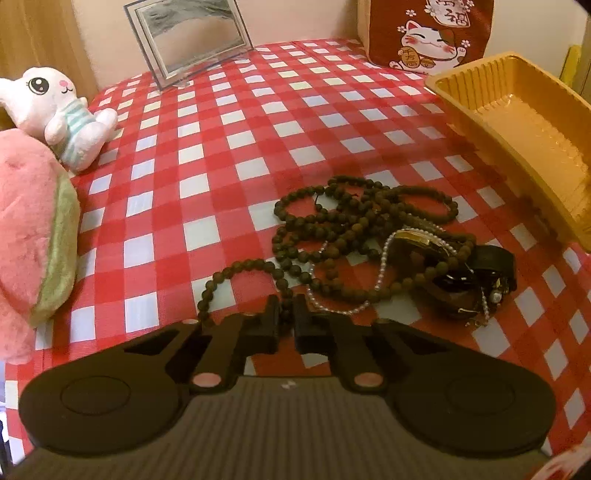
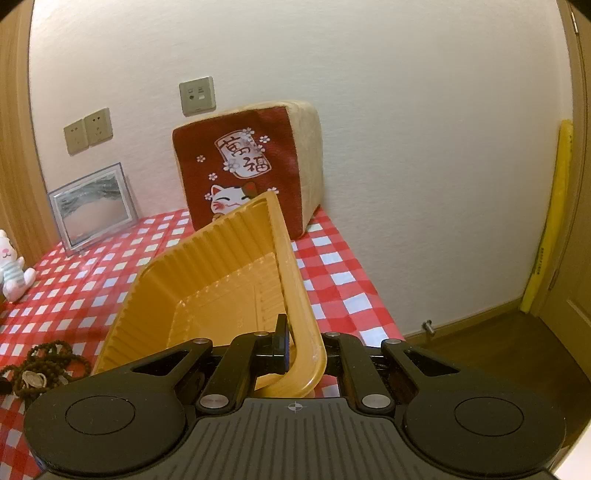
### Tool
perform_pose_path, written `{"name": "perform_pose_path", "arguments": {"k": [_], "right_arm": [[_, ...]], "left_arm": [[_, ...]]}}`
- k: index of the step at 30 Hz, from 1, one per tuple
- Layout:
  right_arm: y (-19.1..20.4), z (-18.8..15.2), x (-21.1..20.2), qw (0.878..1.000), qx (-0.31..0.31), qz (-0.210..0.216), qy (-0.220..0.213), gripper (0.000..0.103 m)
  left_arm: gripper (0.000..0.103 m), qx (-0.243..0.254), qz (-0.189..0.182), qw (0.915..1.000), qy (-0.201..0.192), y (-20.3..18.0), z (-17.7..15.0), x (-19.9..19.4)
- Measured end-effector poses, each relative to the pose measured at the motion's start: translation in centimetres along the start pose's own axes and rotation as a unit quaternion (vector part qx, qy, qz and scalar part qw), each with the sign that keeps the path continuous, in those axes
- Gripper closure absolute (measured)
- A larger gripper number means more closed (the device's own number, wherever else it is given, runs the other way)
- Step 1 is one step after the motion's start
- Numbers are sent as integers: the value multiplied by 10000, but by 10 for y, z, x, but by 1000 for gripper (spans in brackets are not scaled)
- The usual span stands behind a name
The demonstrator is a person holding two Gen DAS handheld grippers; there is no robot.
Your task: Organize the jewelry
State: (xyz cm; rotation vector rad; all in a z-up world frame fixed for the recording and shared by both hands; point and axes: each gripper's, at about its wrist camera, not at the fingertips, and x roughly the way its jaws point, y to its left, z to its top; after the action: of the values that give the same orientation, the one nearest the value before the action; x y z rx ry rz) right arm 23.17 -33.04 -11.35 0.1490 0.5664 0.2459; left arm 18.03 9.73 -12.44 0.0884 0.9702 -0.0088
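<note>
A tangle of dark wooden bead strands (image 1: 354, 229) lies on the red checked cloth with a thin pearl chain (image 1: 380, 273) and a dark watch or clasp pieces (image 1: 465, 280). My left gripper (image 1: 286, 317) is shut on a bead strand at the pile's near edge. An empty orange plastic tray (image 1: 524, 122) sits to the right of the pile. My right gripper (image 2: 295, 350) is shut on the tray's near rim (image 2: 295, 295) and holds the tray tilted. The beads also show in the right wrist view (image 2: 40, 365) at lower left.
A white plush rabbit (image 1: 62, 110) and a pink plush (image 1: 29, 229) lie at the left. A clear picture frame (image 1: 192, 40) and a red lucky-cat cushion (image 1: 428, 33) stand at the back wall. The table's right edge (image 2: 373, 291) drops to a wooden floor.
</note>
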Motion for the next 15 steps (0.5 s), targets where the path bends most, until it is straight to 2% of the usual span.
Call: {"name": "perform_pose_path", "arguments": {"k": [7, 15], "right_arm": [[1, 0, 0, 10000, -11, 31, 8, 96], [0, 1, -1, 10000, -6, 80, 14, 96]], "left_arm": [[97, -65, 137, 9999, 4, -6, -5, -11], [97, -528, 117, 9975, -452, 0, -2, -53]]}}
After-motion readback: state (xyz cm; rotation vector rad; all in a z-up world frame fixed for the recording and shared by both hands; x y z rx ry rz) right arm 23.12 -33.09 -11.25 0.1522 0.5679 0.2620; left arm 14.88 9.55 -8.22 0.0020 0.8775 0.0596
